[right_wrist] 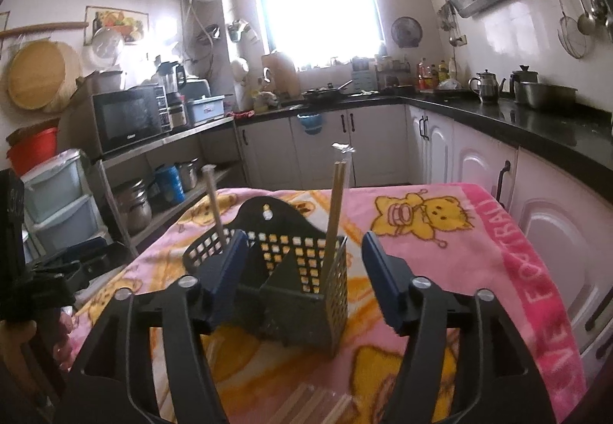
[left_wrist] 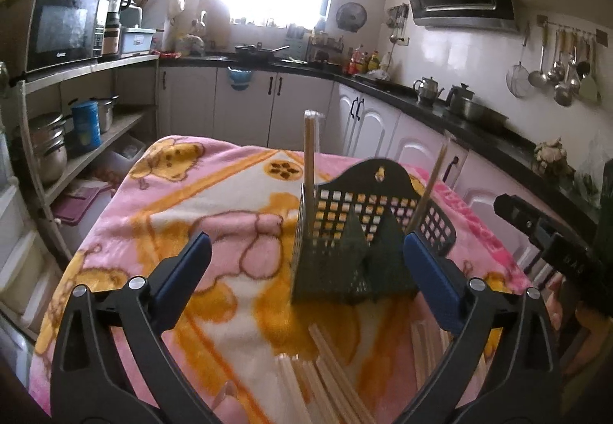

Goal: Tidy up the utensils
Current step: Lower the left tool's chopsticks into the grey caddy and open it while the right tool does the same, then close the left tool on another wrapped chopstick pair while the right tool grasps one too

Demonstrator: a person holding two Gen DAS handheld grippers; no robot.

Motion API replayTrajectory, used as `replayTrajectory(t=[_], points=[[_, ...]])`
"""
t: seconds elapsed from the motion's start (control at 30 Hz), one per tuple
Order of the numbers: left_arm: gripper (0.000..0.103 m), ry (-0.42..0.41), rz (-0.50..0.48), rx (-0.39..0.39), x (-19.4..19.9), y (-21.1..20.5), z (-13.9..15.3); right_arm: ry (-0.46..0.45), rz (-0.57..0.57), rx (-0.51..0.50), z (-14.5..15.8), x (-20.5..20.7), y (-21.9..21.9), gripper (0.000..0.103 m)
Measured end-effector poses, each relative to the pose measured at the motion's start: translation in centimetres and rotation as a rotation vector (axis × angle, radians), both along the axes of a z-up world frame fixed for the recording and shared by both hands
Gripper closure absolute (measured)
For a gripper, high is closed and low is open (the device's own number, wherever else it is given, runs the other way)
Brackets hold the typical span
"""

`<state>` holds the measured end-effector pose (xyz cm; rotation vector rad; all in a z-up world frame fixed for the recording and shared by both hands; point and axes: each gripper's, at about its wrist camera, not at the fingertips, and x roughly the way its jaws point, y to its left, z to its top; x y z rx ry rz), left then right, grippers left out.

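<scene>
While both tools hover over the table point(left_wrist: 115, 232), neither grips anything. The left tool point(left_wrist: 306, 282) has its blue pads point(left_wrist: 184, 278) spread wide apart, with nothing between them but the view of the rack point(left_wrist: 356, 244) ahead. The right tool point(right_wrist: 302, 278) also stands apart, its pads point(right_wrist: 383, 282) flanking the rack point(right_wrist: 291, 290) in its view without visibly touching it.

The rack is a black perforated plastic holder with a central divider, standing upright on a pink blanket point(right_wrist: 479, 232) printed with yellow cartoon figures. One wrapped pair of chopsticks point(left_wrist: 308, 152) stands upright in its left compartment as the left view shows it; another pair point(left_wrist: 431, 182) leans outward at the right end. In the right view the same two appear swapped by the angle: a leaning pair point(right_wrist: 215, 205) at the left, an upright pair point(right_wrist: 335, 209) at the right front corner.

More chopsticks point(left_wrist: 325, 378) lie loose on the blanket near the cameras, just below the rack; the right view catches them point(right_wrist: 306, 405) at its lower edge.

The right tool's body point(left_wrist: 544, 232) shows at the right edge of the left view, beside the rack.
</scene>
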<state>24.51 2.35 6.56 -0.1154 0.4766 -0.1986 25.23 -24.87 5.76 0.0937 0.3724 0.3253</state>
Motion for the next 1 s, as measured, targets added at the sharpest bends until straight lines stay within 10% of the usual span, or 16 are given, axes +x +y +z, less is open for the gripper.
replayTrajectory(t=[1.0], points=[[0.011, 0.264, -0.007, 0.014, -5.6, 1.2, -8.1, 0.335, 0.131, -0.157, -8.0, -4.9, 2.1, 0.034]])
